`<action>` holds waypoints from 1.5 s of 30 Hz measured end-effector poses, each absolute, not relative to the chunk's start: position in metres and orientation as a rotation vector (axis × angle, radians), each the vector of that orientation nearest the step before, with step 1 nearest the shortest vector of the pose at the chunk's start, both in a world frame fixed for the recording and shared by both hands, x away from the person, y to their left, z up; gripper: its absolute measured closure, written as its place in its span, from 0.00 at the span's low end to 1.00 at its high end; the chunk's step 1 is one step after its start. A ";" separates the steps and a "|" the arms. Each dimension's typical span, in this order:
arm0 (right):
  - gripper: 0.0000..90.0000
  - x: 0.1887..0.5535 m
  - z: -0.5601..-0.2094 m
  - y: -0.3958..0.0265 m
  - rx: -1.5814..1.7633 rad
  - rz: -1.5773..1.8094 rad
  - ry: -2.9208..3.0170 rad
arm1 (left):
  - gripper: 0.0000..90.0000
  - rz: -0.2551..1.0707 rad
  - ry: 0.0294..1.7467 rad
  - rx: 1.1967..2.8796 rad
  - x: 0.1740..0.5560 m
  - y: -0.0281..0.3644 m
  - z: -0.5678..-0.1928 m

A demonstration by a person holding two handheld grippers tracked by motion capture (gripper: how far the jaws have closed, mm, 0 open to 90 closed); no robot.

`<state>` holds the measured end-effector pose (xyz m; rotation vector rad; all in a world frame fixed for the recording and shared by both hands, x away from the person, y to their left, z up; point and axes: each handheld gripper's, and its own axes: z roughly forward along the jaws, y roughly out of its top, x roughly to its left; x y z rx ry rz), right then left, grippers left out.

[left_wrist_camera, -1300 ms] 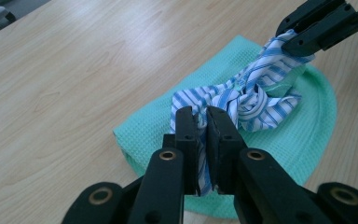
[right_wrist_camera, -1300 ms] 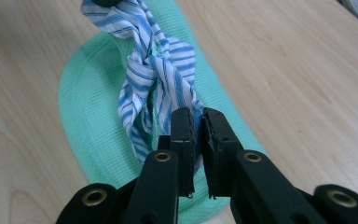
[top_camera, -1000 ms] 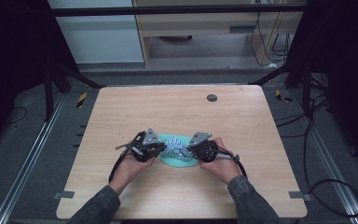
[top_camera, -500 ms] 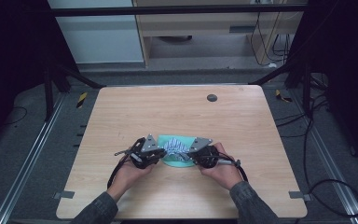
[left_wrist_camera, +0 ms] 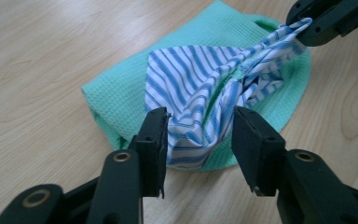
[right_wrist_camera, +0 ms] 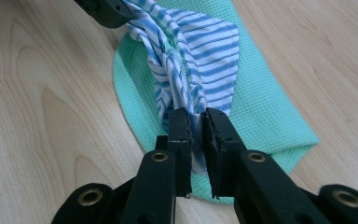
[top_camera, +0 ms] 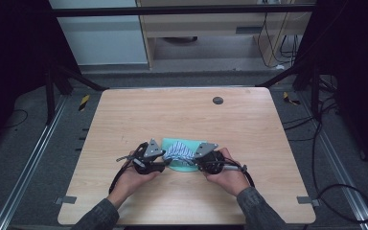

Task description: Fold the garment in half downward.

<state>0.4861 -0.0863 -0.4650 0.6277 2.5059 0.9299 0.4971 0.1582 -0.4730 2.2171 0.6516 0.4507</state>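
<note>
- The blue-and-white striped fabric cloth is lying bunched on top of a folded mint-green waffle-weave cloth, which is resting flat on the light wooden surface, near the edge closest to the person.
- In the high view, both forearms are entering from the bottom edge and converging toward the middle, with the two hands gripping their tools on either side of the cloths.
- The left gripper is sitting low over the surface at the left edge of the mint-green cloth, pointing toward the right gripper.
- In the left gripper view, the left gripper is showing its jaws spread apart, having just been opening; a gathered end of the striped cloth is lying between them, and the pads are not pressing on it.
- The right gripper is sitting low at the right edge of the mint-green cloth, pointing toward the left gripper.
- In the right gripper view, the right gripper is showing its jaws drawn nearly together, pinching a twisted end of the striped cloth.
- From that pinch the striped cloth is running taut and slightly raised toward the left gripper, spreading into a flatter panel beside it.
- The right hand and the left hand are both wrapping around the rear of their grippers, knuckles upward.
</note>
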 end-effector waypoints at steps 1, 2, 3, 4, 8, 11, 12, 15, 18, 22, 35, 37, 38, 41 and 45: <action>0.90 0.484 -0.466 -0.086 0.625 0.927 2.509 | 0.65 0.451 0.654 2.217 0.496 0.158 -0.473; 0.90 0.484 -0.466 -0.086 0.625 0.927 2.509 | 0.65 0.447 0.658 2.221 0.496 0.158 -0.473; 0.90 0.482 -0.467 -0.086 0.624 0.928 2.514 | 0.65 0.437 0.672 2.220 0.495 0.159 -0.473; 0.90 0.482 -0.468 -0.086 0.627 0.931 2.512 | 0.68 0.432 0.671 2.219 0.495 0.159 -0.474; 0.90 0.479 -0.473 -0.087 0.638 0.939 2.516 | 0.77 0.438 0.660 2.216 0.492 0.161 -0.474; 0.85 0.479 -0.474 -0.088 0.646 0.945 2.514 | 0.79 0.440 0.649 2.227 0.492 0.160 -0.474; 0.85 0.479 -0.474 -0.088 0.646 0.945 2.514 | 0.79 0.441 0.648 2.229 0.492 0.160 -0.475; 0.76 0.481 -0.472 -0.087 0.670 0.958 2.500 | 0.82 0.447 0.641 2.232 0.492 0.159 -0.475; 0.70 0.484 -0.472 -0.086 0.686 0.959 2.509 | 0.84 0.448 0.633 2.237 0.491 0.159 -0.475; 0.67 0.486 -0.472 -0.084 0.694 0.955 2.510 | 0.86 0.451 0.625 2.238 0.491 0.159 -0.475; 0.96 0.473 -0.479 -0.082 0.611 0.942 2.559 | 0.95 0.469 0.550 2.323 0.483 0.158 -0.483; 0.96 0.472 -0.482 -0.082 0.595 0.926 2.574 | 0.96 0.459 0.540 2.338 0.482 0.158 -0.485; 0.96 0.472 -0.482 -0.082 0.595 0.926 2.574 | 0.96 0.459 0.540 2.338 0.482 0.158 -0.485; 0.96 0.471 -0.486 -0.082 0.576 0.910 2.587 | 0.96 0.452 0.526 2.361 0.479 0.157 -0.487; 0.96 0.471 -0.487 -0.083 0.571 0.890 2.599 | 0.96 0.429 0.533 2.373 0.477 0.159 -0.488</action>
